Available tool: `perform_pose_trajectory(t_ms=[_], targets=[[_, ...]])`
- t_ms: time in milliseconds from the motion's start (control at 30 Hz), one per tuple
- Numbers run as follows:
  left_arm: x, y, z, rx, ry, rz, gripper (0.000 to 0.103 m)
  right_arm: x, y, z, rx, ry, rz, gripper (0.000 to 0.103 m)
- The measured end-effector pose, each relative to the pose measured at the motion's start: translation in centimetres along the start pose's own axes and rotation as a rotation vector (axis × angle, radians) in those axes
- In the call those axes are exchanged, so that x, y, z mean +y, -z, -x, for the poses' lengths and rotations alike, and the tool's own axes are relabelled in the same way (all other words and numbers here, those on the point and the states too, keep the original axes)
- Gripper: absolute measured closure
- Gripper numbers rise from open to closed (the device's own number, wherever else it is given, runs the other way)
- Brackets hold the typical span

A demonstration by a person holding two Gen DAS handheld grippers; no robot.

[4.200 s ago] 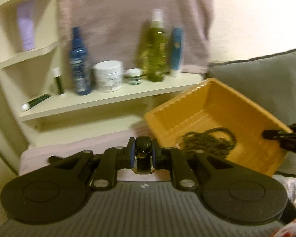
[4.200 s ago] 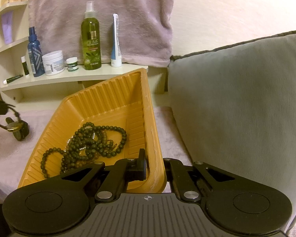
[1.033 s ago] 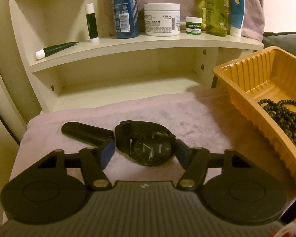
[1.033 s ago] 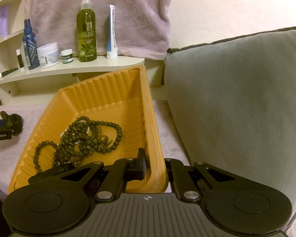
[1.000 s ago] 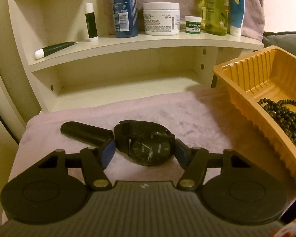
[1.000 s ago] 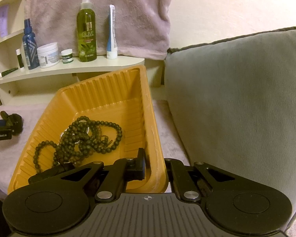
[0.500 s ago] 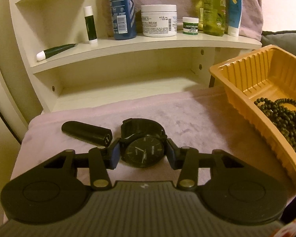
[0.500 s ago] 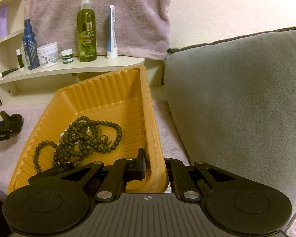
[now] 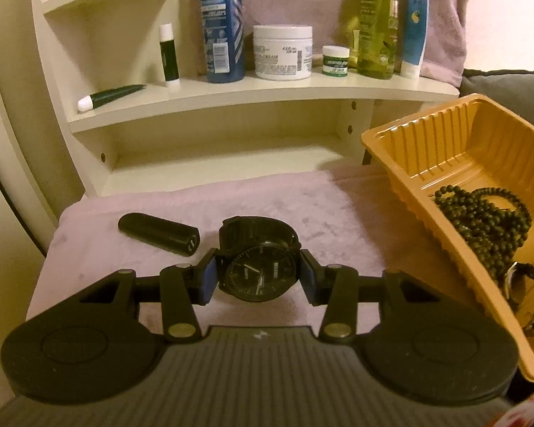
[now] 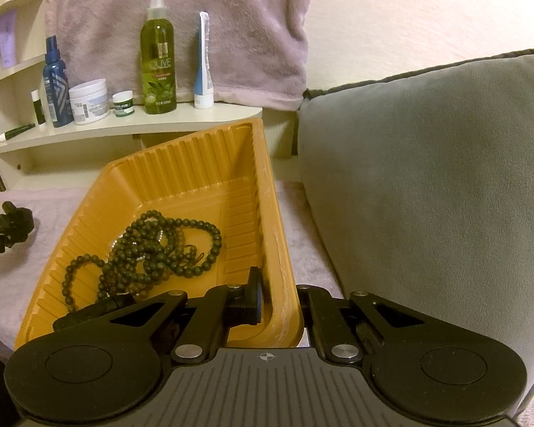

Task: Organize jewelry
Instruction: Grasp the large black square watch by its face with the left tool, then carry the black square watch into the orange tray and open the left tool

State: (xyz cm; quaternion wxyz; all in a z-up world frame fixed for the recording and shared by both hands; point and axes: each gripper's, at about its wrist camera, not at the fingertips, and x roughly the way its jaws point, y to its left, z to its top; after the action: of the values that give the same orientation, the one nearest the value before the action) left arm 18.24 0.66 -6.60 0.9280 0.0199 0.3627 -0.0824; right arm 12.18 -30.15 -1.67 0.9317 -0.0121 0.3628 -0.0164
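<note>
My left gripper (image 9: 258, 277) is shut on a black wristwatch (image 9: 260, 272), its blue pads pressing both sides of the case just above the pink towel (image 9: 302, 206). My right gripper (image 10: 279, 302) is shut on the near rim of the orange ribbed tray (image 10: 195, 163), holding it tilted. The tray holds dark green bead strands (image 10: 149, 245) and another small watch (image 9: 527, 284). The tray also shows at the right of the left wrist view (image 9: 445, 135).
A black cylindrical case (image 9: 158, 229) lies on the towel left of the watch. A cream shelf unit (image 9: 267, 92) behind carries bottles, jars and tubes. A grey cushion (image 10: 427, 178) stands right of the tray. A pink towel hangs on the wall.
My left gripper has closed from wide open onto the watch and raised it slightly. Earlier it dropped a small watch into the tray. The right gripper and tray have stayed put.
</note>
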Motion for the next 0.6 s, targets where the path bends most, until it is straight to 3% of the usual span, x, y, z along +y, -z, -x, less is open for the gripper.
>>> perform_pose_trajectory(t_ms=[600], targets=[[-3.4,-2.8,3.1,-0.051,0.101,-0.025,0.06,-0.2,0.0,0.7,-0.016,-0.018,-0.009,0.097]])
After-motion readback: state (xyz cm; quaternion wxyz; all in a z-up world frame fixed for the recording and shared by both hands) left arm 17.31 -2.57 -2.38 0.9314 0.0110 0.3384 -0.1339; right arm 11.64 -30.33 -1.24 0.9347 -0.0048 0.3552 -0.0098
